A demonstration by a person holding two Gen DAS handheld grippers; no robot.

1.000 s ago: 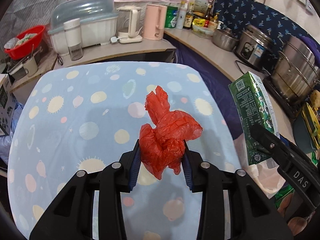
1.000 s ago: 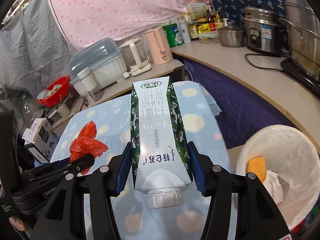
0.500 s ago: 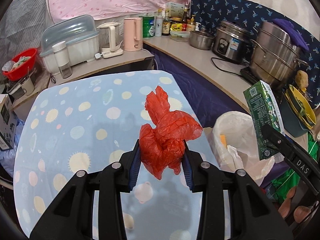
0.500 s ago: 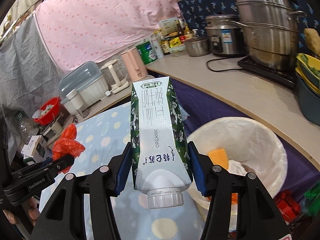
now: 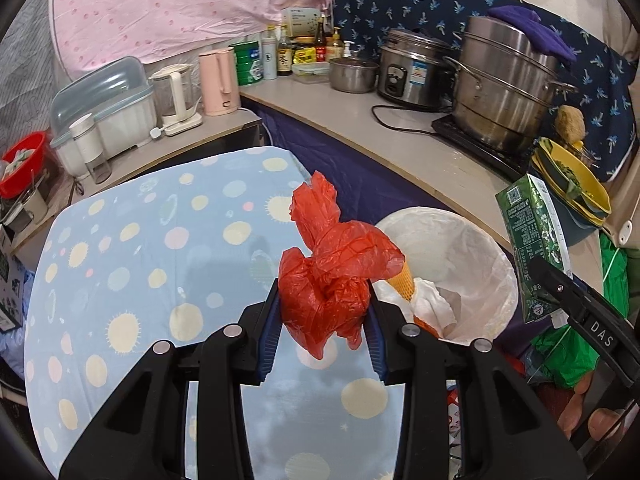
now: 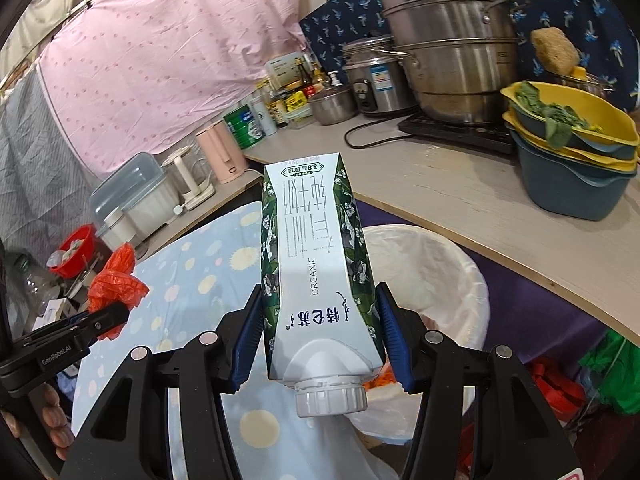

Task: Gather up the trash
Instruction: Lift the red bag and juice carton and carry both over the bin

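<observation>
My left gripper point(image 5: 322, 332) is shut on a crumpled red plastic bag point(image 5: 332, 276), held above the right edge of the table with the blue dotted cloth point(image 5: 132, 264). My right gripper point(image 6: 320, 332) is shut on a green and white milk carton point(image 6: 316, 268), cap towards me, held over the near rim of the white-lined trash bin point(image 6: 444, 264). The bin point(image 5: 460, 256) stands just right of the table and holds a yellow piece and white paper. The carton point(image 5: 532, 248) shows at the right of the left wrist view, the red bag point(image 6: 116, 280) at the left of the right wrist view.
A curved counter point(image 5: 400, 148) runs behind the bin with a large steel pot point(image 5: 504, 80), a rice cooker point(image 5: 412, 68), bottles and a pink kettle point(image 5: 218, 80). Stacked yellow and blue basins point(image 6: 572, 152) sit on the counter at right. Green and red bags point(image 6: 612, 376) lie on the floor.
Both grippers have moved right, from over the table towards the bin. The bin has come into full view, and the carton now hangs over its rim. Both grips are unchanged.
</observation>
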